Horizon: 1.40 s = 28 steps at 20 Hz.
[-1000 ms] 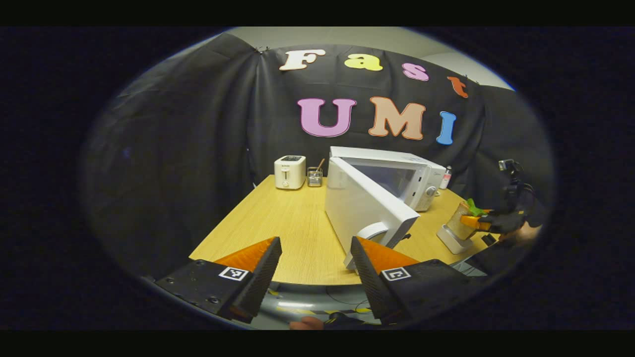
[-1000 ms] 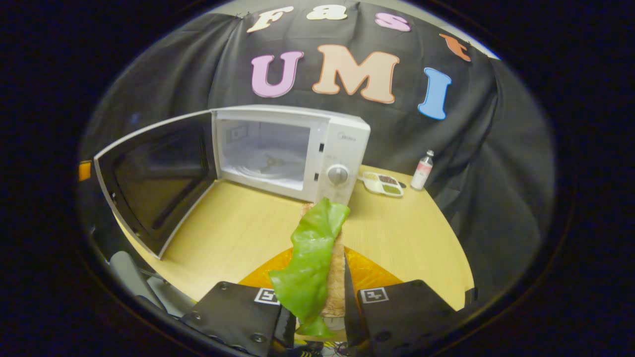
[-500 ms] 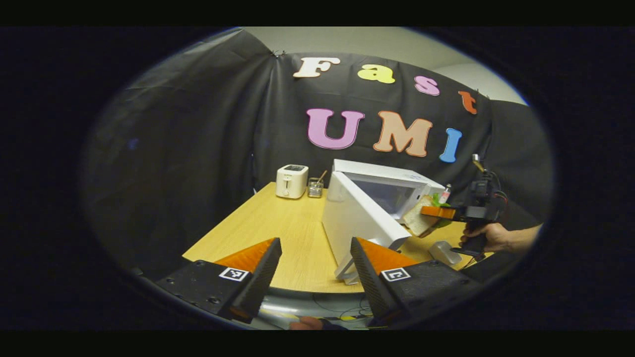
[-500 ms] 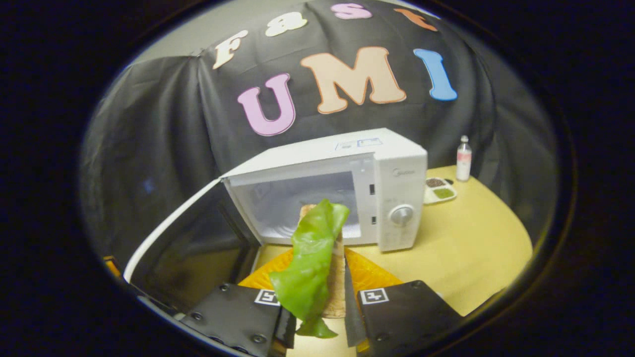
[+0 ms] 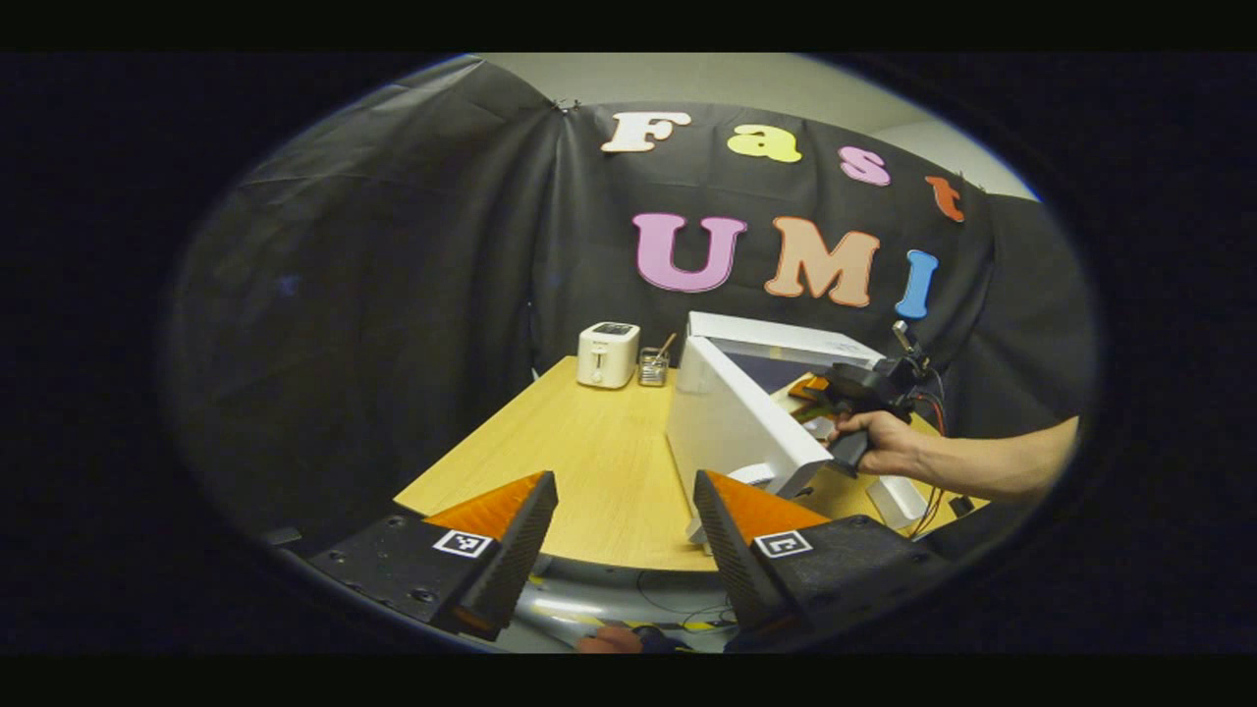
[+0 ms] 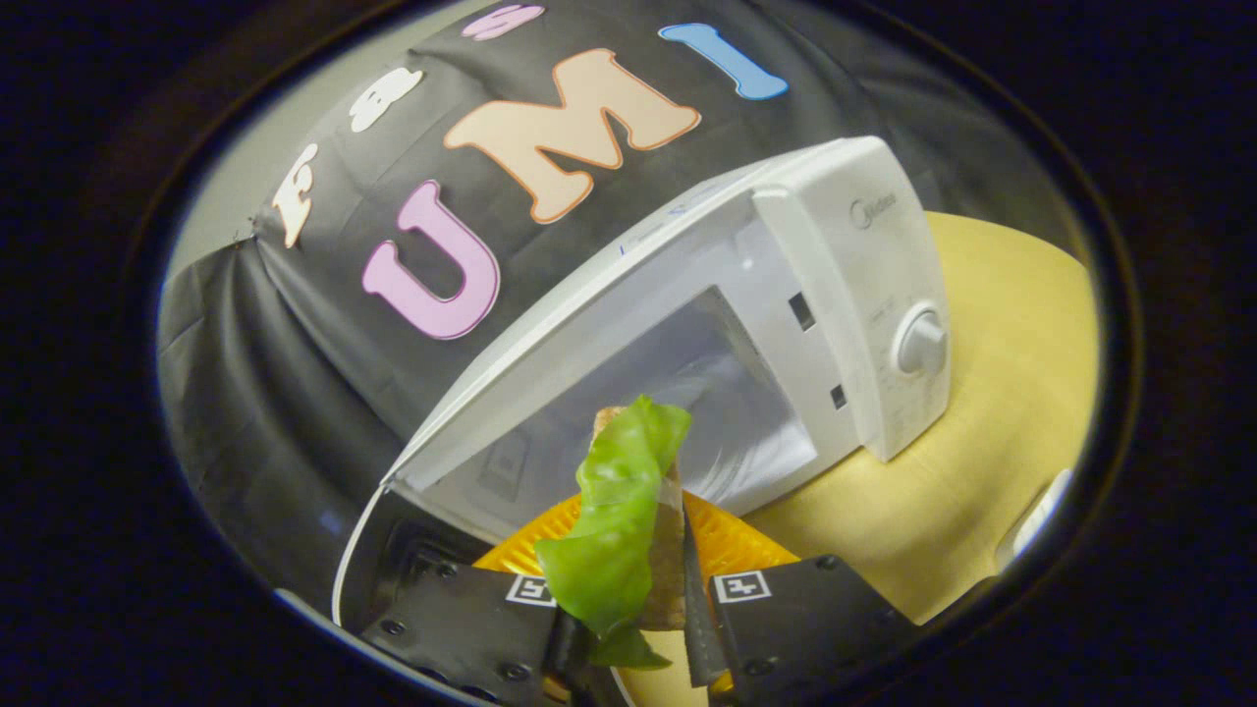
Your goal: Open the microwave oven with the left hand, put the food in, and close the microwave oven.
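Note:
The white microwave [image 5: 786, 339] stands on the wooden table [image 5: 570, 452] with its door [image 5: 732, 422] swung wide open. In the left gripper view my left gripper [image 5: 626, 530] hangs open over the table's near edge, short of the door, holding nothing. A hand [image 5: 884, 442] holds my right gripper [image 5: 849, 385] at the oven's mouth. In the right gripper view my right gripper [image 6: 628, 619] is shut on the food [image 6: 614, 520], a bread slice with a green lettuce leaf, tilted and just in front of the microwave [image 6: 854, 265] cavity [image 6: 687, 393].
A white toaster [image 5: 607, 353] and a small cup of utensils [image 5: 650, 368] stand at the table's back left. A white stand [image 5: 896, 501] sits on the table right of the door. The microwave's knob [image 6: 923, 344] faces me on its control panel.
The right gripper carried the food from over the table up to the microwave's opening, rolling sideways as it went. The left gripper stayed open and kept back near the table edge.

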Motion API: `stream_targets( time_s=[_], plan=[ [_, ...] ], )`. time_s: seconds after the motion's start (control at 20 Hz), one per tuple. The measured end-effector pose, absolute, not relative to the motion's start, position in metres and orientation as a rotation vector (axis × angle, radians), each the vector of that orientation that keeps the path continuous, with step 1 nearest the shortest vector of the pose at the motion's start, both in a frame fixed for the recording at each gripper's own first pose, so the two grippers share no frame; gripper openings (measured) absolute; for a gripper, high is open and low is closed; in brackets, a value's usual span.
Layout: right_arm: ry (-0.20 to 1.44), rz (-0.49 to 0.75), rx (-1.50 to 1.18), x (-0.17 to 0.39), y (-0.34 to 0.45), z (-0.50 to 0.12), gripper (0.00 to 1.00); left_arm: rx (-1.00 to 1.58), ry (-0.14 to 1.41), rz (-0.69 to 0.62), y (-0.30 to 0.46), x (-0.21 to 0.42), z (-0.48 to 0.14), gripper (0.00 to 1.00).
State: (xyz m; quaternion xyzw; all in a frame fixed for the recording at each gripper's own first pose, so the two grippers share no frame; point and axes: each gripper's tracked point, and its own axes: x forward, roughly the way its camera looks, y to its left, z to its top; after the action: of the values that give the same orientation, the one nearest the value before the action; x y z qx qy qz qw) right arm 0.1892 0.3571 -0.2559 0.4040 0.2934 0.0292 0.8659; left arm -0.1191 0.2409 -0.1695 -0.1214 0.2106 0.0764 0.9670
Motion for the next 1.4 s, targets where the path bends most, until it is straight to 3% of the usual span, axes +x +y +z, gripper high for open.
stream_targets(
  time_s=[0.4, 0.45, 0.5, 1.0, 1.05, 1.15, 1.25, 1.3, 1.35, 1.4],
  plan=[
    [0.539, -0.061, 0.946, 0.251, 0.403, -0.278, 0.48, -0.094, 0.459, 0.191, 0.262, -0.124, -0.168, 0.82],
    [0.531, -0.073, 0.953, 0.259, 0.404, -0.281, 0.48, -0.094, 0.462, 0.192, 0.262, -0.125, -0.167, 0.78],
    [0.516, -0.077, 0.959, 0.265, 0.407, -0.281, 0.48, -0.095, 0.466, 0.193, 0.261, -0.125, -0.168, 0.81],
    [0.536, -0.123, 0.907, 0.298, 0.416, -0.317, 0.40, -0.019, 0.441, 0.234, 0.281, -0.114, -0.160, 0.82],
    [0.543, -0.139, 0.870, 0.294, 0.413, -0.323, 0.46, -0.024, 0.445, 0.229, 0.279, -0.113, -0.162, 0.82],
    [0.562, -0.145, 0.810, 0.287, 0.407, -0.331, 0.68, -0.033, 0.453, 0.220, 0.275, -0.113, -0.165, 0.82],
    [0.558, -0.153, 0.731, 0.286, 0.399, -0.330, 0.80, -0.035, 0.448, 0.217, 0.275, -0.113, -0.163, 0.82],
    [0.564, -0.150, 0.689, 0.287, 0.395, -0.333, 0.82, -0.033, 0.443, 0.216, 0.274, -0.113, -0.162, 0.87],
    [0.583, -0.136, 0.660, 0.288, 0.395, -0.335, 1.00, -0.029, 0.434, 0.219, 0.276, -0.112, -0.160, 0.87],
    [0.594, -0.128, 0.638, 0.290, 0.394, -0.335, 0.90, -0.027, 0.431, 0.224, 0.278, -0.113, -0.158, 0.82]
  ],
)
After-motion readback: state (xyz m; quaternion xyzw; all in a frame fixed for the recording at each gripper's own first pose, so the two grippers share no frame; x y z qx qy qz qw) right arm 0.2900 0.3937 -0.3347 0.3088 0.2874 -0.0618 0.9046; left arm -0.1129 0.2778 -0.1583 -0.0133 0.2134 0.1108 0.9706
